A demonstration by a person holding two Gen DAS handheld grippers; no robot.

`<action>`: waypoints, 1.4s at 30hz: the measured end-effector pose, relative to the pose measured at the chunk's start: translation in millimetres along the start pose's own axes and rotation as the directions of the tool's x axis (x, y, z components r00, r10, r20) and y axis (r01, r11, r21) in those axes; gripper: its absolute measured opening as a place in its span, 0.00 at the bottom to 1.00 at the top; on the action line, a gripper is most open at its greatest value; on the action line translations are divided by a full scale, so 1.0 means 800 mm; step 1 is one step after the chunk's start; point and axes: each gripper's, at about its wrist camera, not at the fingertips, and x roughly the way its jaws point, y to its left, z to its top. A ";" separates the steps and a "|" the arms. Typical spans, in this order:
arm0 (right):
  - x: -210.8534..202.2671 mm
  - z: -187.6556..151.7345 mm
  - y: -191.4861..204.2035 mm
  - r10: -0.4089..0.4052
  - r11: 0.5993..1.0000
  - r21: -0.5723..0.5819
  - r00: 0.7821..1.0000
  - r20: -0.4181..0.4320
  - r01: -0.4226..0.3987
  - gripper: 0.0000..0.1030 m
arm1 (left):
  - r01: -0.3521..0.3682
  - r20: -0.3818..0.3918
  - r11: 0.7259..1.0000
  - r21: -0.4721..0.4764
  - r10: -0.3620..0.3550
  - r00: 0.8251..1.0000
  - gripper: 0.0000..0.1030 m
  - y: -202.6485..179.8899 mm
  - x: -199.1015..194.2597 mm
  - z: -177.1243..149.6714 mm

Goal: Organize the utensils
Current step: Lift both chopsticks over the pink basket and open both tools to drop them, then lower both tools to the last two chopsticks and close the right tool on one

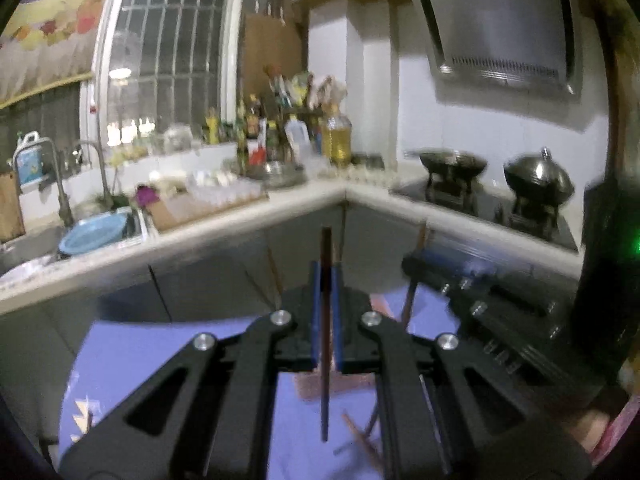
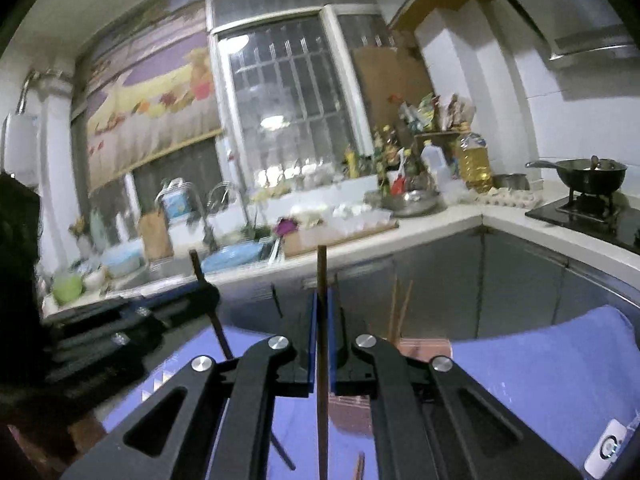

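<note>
well, both my grippers point almost level over the blue cloth [image 1: 168,360], toward the kitchen counter [image 1: 248,220]. my left gripper [image 1: 326,276] is clamped tight on a dark chopstick [image 1: 325,392] that stands upright between its blue pads [image 1: 316,312]. my right gripper [image 2: 321,304] pinches a brown chopstick [image 2: 321,400] the same way, upright. below, loose chopsticks [image 1: 362,438] lie on the cloth near a reddish mat [image 2: 352,412]. farther off, more chopsticks [image 2: 398,312] stand upright by the mat's far end; what holds them i cannot tell.
</note>
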 end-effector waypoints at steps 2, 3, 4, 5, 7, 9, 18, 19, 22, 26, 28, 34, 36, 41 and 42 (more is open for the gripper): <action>0.015 0.021 0.003 -0.041 0.999 -0.023 0.997 0.061 0.043 0.05 | -0.003 0.029 1.000 -0.012 0.004 1.000 0.05 0.005 0.009 0.031; 0.021 0.029 0.003 -0.061 0.997 -0.036 0.994 0.090 0.065 0.05 | -0.008 0.043 1.000 -0.013 0.008 0.999 0.05 0.006 0.014 0.043; 0.029 0.035 0.002 -0.078 0.996 -0.043 0.991 0.113 0.083 0.05 | -0.019 0.059 1.000 -0.011 0.020 0.998 0.05 0.007 0.022 0.055; 0.040 0.042 -0.001 -0.096 0.994 -0.044 0.987 0.131 0.103 0.05 | -0.026 0.070 1.000 -0.011 0.027 0.997 0.05 0.008 0.027 0.061; 0.060 0.041 -0.011 -0.116 0.992 -0.039 0.985 0.130 0.122 0.05 | -0.032 0.085 0.999 -0.015 0.033 0.996 0.05 0.011 0.045 0.067; 0.080 0.034 -0.021 -0.136 0.989 -0.039 0.984 0.115 0.141 0.05 | -0.034 0.078 0.999 -0.025 0.035 0.996 0.05 0.013 0.063 0.064; 0.128 -0.011 -0.042 -0.168 0.985 -0.032 0.986 -0.007 0.168 0.05 | -0.032 -0.070 0.997 -0.066 0.028 0.997 0.05 0.029 0.150 0.003; 0.129 -0.015 -0.042 -0.177 0.984 -0.033 0.984 -0.022 0.176 0.06 | -0.026 -0.084 0.996 -0.085 0.019 0.996 0.05 0.032 0.154 -0.002; 0.125 -0.016 -0.045 -0.164 0.986 -0.008 0.985 -0.056 0.164 0.09 | -0.023 -0.174 0.991 -0.129 0.000 0.985 0.16 0.041 0.169 -0.018; 0.094 -0.002 -0.037 -0.162 0.987 0.000 0.987 0.009 0.162 0.34 | -0.042 -0.150 0.987 -0.154 0.019 0.989 0.27 0.050 0.144 -0.010; 0.065 0.009 -0.028 -0.143 0.990 0.003 0.988 0.063 0.143 0.43 | -0.037 -0.104 0.987 -0.160 0.020 0.994 0.27 0.049 0.114 0.004; -0.027 0.003 -0.021 -0.072 0.996 0.052 0.992 0.100 0.068 0.43 | -0.014 0.012 0.991 -0.136 0.016 1.000 0.27 0.035 0.022 0.007; -0.049 -0.018 -0.024 -0.051 0.997 0.067 0.996 0.078 0.046 0.43 | -0.003 0.020 0.992 -0.129 0.005 1.000 0.28 0.030 -0.005 -0.014; -0.083 -0.132 -0.032 -0.056 0.997 0.039 0.991 -0.124 0.061 0.42 | -0.029 -0.101 0.993 -0.117 0.017 0.995 0.33 0.017 -0.022 -0.119; -0.082 -0.157 -0.033 -0.065 0.997 0.030 0.982 -0.178 0.071 0.36 | -0.042 -0.147 0.993 -0.113 0.025 0.989 0.33 0.014 -0.017 -0.146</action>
